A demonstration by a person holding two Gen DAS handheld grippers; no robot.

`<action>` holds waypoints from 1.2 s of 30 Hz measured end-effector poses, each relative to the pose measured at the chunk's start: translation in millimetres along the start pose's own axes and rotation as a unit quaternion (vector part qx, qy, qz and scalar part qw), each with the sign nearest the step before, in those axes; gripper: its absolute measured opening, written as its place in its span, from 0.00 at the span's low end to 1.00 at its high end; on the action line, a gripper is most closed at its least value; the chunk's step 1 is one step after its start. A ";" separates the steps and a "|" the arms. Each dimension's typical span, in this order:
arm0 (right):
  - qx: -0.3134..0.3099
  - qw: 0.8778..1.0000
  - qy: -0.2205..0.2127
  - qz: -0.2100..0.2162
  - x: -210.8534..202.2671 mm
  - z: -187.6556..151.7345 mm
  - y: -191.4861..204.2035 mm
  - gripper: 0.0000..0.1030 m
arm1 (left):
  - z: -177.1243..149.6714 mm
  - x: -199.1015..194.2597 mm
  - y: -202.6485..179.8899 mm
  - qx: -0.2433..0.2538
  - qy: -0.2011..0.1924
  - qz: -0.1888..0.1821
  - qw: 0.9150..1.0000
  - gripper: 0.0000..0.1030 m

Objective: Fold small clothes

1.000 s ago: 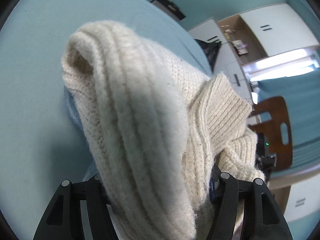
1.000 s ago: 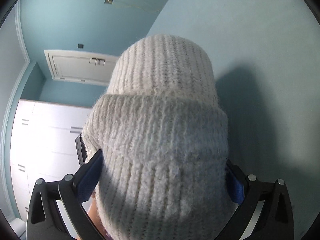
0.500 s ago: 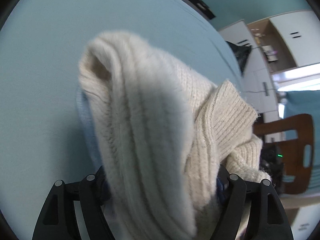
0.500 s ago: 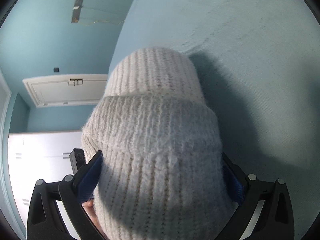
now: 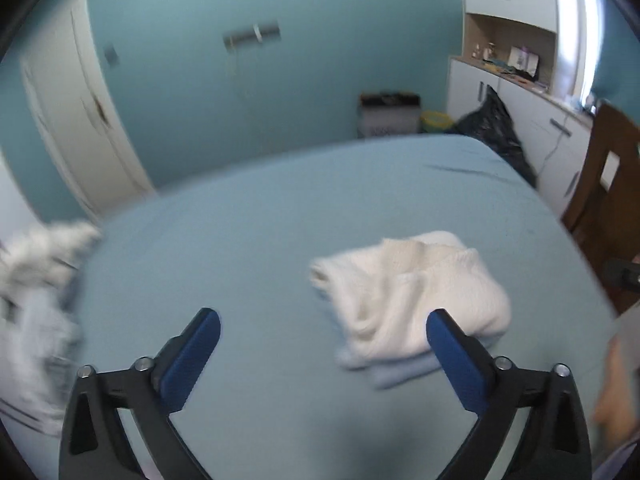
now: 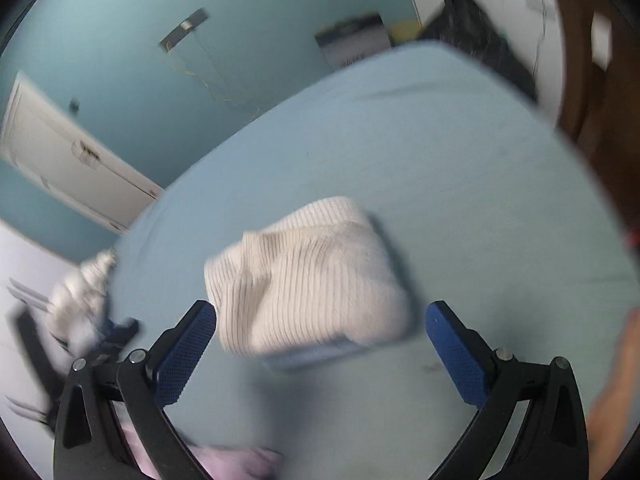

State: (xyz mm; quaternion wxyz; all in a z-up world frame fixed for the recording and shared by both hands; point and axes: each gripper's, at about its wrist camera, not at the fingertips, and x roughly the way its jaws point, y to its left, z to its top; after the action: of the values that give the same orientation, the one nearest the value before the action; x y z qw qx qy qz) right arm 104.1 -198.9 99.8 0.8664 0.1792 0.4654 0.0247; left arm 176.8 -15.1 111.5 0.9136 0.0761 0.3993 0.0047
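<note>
Cream ribbed knit hat (image 6: 308, 276): folded, ahead between right gripper (image 6: 320, 334) fingers.
Grippers: left gripper (image 5: 322, 344) and right both spread, empty.
Tip: retreat straight back, avoid snagging.

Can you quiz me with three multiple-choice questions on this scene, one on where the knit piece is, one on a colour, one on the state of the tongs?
1. Where is the cream knit garment?
A. lying on the blue bed
B. hanging on the door
C. held in the left tongs

2. What colour are the pads on the tongs?
A. red
B. blue
C. yellow

3. How are the left tongs and right tongs?
A. both shut on the knit
B. one open, one shut
C. both open, empty

Answers: 1 A, it rests on a folded pale-blue piece on the sheet; 2 B, blue pads show in both views; 3 C, fingers spread wide with nothing between.
</note>
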 end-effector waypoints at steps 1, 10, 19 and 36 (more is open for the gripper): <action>-0.031 0.999 -0.008 -0.006 -19.4 -13.4 8.4 0.99 | -1.7 -17.9 2.5 0.003 -0.008 0.006 1.000 1.00; -0.111 0.993 -0.033 -0.029 -83.9 -107.7 36.3 0.99 | -75.4 -136.4 9.1 0.061 -0.058 0.003 0.996 1.00; -0.161 0.984 -0.062 -0.043 -56.8 -146.1 47.2 0.99 | -115.8 -110.1 -9.5 0.111 -0.080 -0.002 0.991 1.00; -0.165 0.981 -0.037 -0.094 -9.9 -138.3 51.4 0.99 | -123.4 -28.0 9.7 0.010 0.012 -0.060 0.998 1.00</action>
State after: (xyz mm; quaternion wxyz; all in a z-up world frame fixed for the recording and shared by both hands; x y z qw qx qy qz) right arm -7.8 -113.1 55.4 0.8992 -0.0093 0.4373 0.0130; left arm 68.1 9.3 50.6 0.9066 0.0616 0.4140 -0.0530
